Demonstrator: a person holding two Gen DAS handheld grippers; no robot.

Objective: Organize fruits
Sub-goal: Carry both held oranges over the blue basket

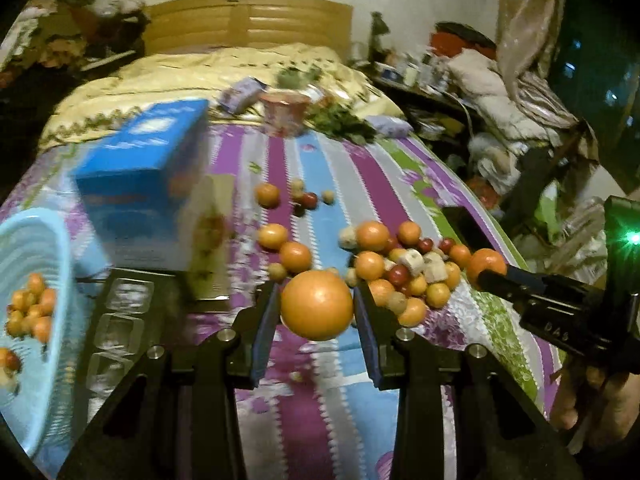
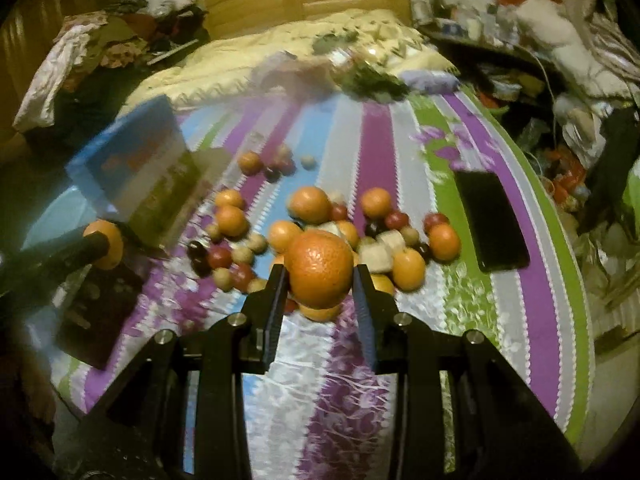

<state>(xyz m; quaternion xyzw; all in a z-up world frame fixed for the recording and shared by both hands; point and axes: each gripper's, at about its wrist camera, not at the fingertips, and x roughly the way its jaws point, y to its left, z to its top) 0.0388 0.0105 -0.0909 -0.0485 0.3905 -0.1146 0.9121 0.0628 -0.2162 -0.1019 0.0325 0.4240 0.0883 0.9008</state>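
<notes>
My left gripper (image 1: pixel 317 308) is shut on an orange (image 1: pixel 317 305) and holds it above the striped bedsheet. My right gripper (image 2: pixel 320 276) is shut on another orange (image 2: pixel 320 268) just over the fruit pile (image 2: pixel 340 232). The pile of oranges, red and pale small fruits also shows in the left wrist view (image 1: pixel 400 268). A light blue basket (image 1: pixel 48 240) at the far left holds several small oranges. The right gripper appears in the left wrist view (image 1: pixel 492 272) with its orange. The left gripper appears in the right wrist view (image 2: pixel 100 244), at the left.
A blue box (image 1: pixel 140 184) lies on the bed behind the left gripper. A dark tray with clear cups (image 1: pixel 120 320) sits beside the basket. A black phone (image 2: pixel 490 220) lies right of the pile. A pink cup (image 1: pixel 284 114) and greens (image 1: pixel 340 122) are farther back.
</notes>
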